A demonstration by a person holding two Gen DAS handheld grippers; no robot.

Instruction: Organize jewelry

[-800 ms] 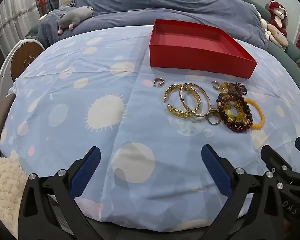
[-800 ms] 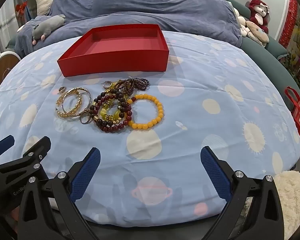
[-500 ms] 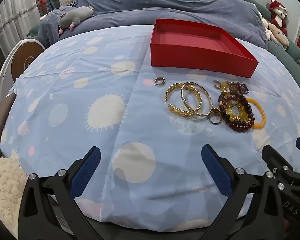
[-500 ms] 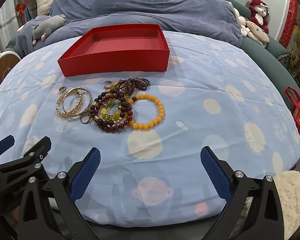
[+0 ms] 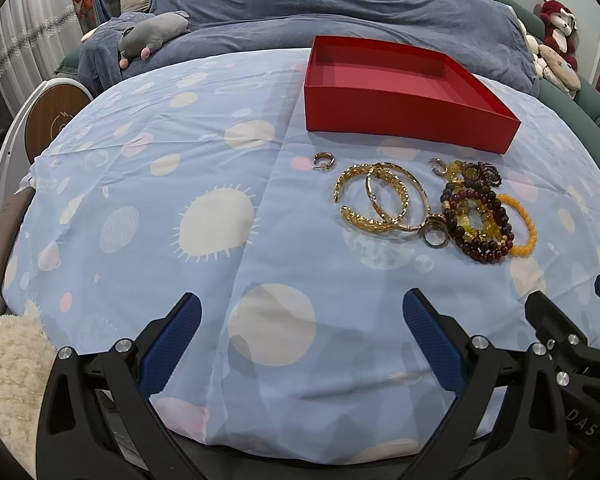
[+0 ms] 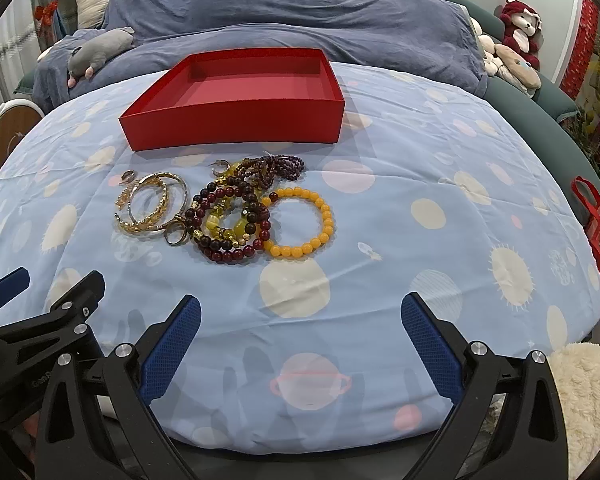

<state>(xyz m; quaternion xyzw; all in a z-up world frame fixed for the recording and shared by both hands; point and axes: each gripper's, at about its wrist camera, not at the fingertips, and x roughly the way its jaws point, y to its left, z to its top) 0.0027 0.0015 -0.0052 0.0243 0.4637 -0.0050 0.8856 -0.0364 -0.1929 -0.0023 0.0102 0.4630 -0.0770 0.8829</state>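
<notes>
Moved slightly nearer to heap of gold bangles (image 5: 380, 196) and beaded bracelets (image 6: 236, 220); empty red cardboard tray (image 6: 236, 120) behind. Both jaws wide apart, holding nothing; picking not yet begun.

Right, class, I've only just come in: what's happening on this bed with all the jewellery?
A person holds two grippers, left and right, both with jaws open and empty, above a blue planet-print sheet. Gold bangles, dark red bead bracelets and an orange bead bracelet lie heaped before an empty red cardboard tray. Nothing is sorted yet.

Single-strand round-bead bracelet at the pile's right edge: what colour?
Orange-yellow bead bracelet; right wrist view shows it best.
</notes>
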